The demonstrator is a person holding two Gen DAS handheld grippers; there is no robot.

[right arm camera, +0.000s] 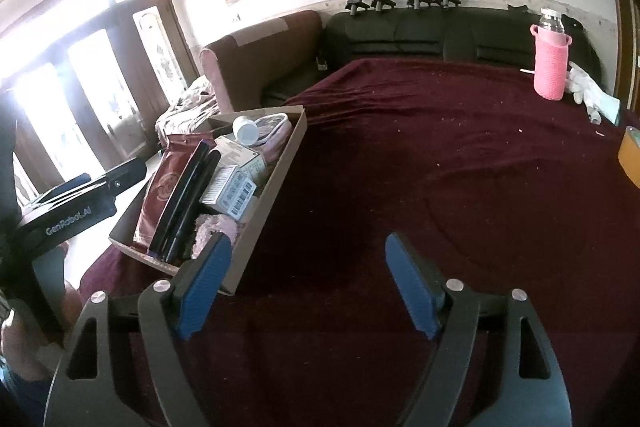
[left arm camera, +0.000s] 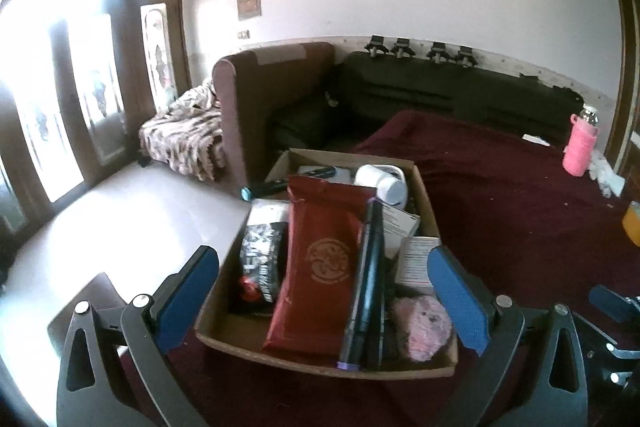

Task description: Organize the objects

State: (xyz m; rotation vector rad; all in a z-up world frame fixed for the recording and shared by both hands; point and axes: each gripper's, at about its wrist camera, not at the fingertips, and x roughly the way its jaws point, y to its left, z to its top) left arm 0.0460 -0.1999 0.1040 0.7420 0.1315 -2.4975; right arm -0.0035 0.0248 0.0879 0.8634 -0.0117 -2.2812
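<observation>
A cardboard box (left arm camera: 320, 367) sits at the left end of the maroon-covered table (right arm camera: 440, 167). It holds a red pouch (left arm camera: 320, 259), a long black case (left arm camera: 370, 275), a white jar (left arm camera: 382, 183), a black-and-white packet (left arm camera: 262, 259), white cartons (right arm camera: 230, 191) and a pink fluffy item (left arm camera: 420, 323). My left gripper (left arm camera: 322, 255) is open, its blue pads standing either side of the box's near end with nothing pressed between them. My right gripper (right arm camera: 309, 241) is open over bare cloth just right of the box (right arm camera: 276, 187).
A bottle in a pink knitted sleeve (right arm camera: 551, 63) stands at the table's far right, with crumpled white cloth (right arm camera: 592, 95) and an orange object (right arm camera: 630, 155) near it. A black sofa (right arm camera: 440, 35) and a brown armchair (left arm camera: 272, 87) lie beyond. A teal-tipped pen (left arm camera: 264, 189) rests by the box's left wall.
</observation>
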